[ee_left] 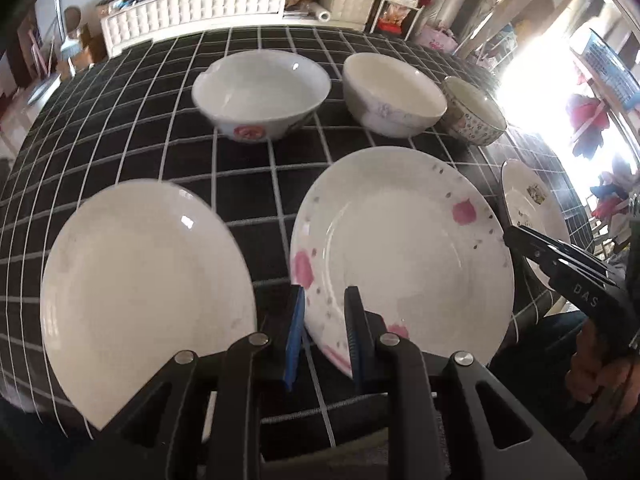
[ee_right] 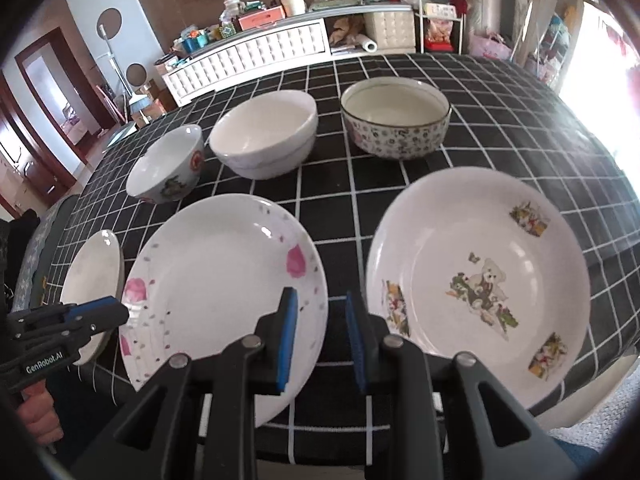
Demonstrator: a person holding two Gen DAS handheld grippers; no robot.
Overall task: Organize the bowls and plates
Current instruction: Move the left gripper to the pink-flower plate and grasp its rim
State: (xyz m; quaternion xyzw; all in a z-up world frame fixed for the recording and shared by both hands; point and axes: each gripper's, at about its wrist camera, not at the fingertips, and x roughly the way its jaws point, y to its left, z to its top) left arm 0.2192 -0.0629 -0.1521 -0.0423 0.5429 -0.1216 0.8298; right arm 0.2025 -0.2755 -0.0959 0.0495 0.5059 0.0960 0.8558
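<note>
A table under a black cloth (ee_right: 500,128) with a white grid is seen in both views. Behind it, a white tufted cabinet (ee_right: 256,56) loaded with clutter is shown, with a wire shelf (ee_right: 436,8) to its right and strong window glare on the right. A brown door (ee_right: 44,120) is caught only by the right wrist view.

Writing: "GenRobot.AI" is read on the left gripper (ee_right: 116,314) in the right view; "DAS" is read on the right gripper (ee_left: 516,236) in the left view.

Three bowls are lined at the back: rose bowl (ee_left: 260,94), plain bowl (ee_left: 394,94), patterned bowl (ee_right: 396,118). Three plates are lined at the front: plain plate (ee_left: 148,292), pink-flower plate (ee_left: 404,256), bear plate (ee_right: 480,284). The bear print is resolved only in the right view; there the plain plate is mostly cut off by the left gripper.

Left jaws are set narrowly apart astride the near rim of the pink-flower plate; contact cannot be told. Right jaws are parted over bare cloth between the pink-flower and bear plates, nothing grasped.
</note>
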